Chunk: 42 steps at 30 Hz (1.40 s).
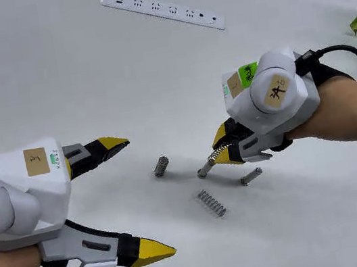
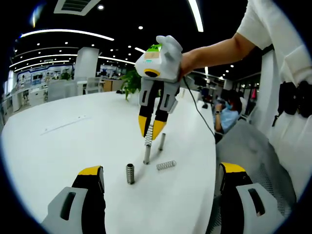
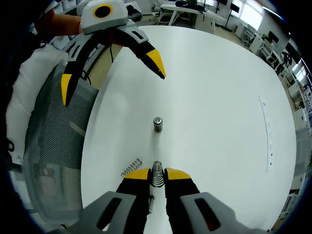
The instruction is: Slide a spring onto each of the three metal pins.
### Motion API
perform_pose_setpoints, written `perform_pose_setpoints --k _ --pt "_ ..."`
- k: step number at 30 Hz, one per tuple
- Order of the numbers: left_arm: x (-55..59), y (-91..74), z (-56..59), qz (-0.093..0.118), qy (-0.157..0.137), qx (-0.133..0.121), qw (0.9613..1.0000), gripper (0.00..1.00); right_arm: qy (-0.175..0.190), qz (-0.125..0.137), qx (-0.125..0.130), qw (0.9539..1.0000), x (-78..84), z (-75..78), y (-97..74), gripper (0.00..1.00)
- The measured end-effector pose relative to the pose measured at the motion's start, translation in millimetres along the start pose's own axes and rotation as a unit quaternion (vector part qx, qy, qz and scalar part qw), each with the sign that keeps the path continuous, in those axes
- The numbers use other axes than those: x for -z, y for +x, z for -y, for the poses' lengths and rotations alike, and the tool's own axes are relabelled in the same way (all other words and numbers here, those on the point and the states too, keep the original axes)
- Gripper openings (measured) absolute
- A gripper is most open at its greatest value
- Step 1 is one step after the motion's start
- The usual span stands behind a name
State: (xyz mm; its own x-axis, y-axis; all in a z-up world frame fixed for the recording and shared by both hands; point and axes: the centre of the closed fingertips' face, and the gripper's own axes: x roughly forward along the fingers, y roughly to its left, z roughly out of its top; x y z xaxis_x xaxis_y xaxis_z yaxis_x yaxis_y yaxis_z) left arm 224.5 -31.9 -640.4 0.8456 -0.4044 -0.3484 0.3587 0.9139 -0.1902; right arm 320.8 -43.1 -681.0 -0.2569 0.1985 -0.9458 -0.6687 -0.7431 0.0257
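- Right gripper: its jaws are pinched on a spring. They grip the upper coils, and the lower end hangs over the top of a tilted pin.
- Left gripper: its jaws are spread wide and hold nothing. It hovers above the white table, well apart from the pins.
- I judge the step in hand to be threading this spring down the tilted pin. From the left gripper view the spring's lower end looks to be right at the pin's tip, but I cannot tell whether it has caught.
- To do it well, I would line the spring's axis up with the lean of the pin before pushing. I would keep the grip light so the coils do not crush or kink, and lower slowly along the shaft.
- The pin appears to stand free, so a sideways nudge could topple it. My empty left gripper could steady its base.
- Elsewhere, the near pin seems to carry a spring already. A bare pin stands just beside the right gripper, and a loose spring lies flat between them, ready for it.
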Motion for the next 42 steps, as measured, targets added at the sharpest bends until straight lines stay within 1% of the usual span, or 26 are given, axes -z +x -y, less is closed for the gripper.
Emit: perform_pose_setpoints --k 7,16,20,23,28,31,42 --pt "-1.6 1.0 1.0 0.001 -0.002 0.001 1.0 1.0 0.0 -0.001 -0.002 1.0 1.2 0.0 5.3 0.12" --pt "-2.0 1.7 1.1 0.003 -0.003 0.001 1.0 1.0 -0.017 -0.01 -0.001 0.9998 1.7 -2.5 13.2 0.12" --pt "-1.8 2.2 2.1 0.002 -0.003 0.002 1.0 1.0 -0.018 -0.009 -0.001 0.9998 2.5 -2.9 15.2 0.12" --pt "-0.3 1.7 1.3 0.002 -0.005 0.003 1.0 1.0 -0.021 -0.01 -0.001 0.9997 5.2 -3.8 21.2 0.12" --pt "1.7 0.7 0.4 0.0 -0.005 0.003 1.0 1.0 -0.023 -0.007 0.0 0.9997 5.1 -3.6 25.6 0.12" --pt "1.4 0.4 -0.3 0.001 -0.006 0.002 1.0 1.0 -0.026 -0.008 0.001 0.9996 7.4 -2.1 31.3 0.12" --pt "0.8 2.1 -0.1 0.0 -0.007 0.003 1.0 1.0 -0.035 -0.013 -0.001 0.9993 9.1 -3.0 43.7 0.12"
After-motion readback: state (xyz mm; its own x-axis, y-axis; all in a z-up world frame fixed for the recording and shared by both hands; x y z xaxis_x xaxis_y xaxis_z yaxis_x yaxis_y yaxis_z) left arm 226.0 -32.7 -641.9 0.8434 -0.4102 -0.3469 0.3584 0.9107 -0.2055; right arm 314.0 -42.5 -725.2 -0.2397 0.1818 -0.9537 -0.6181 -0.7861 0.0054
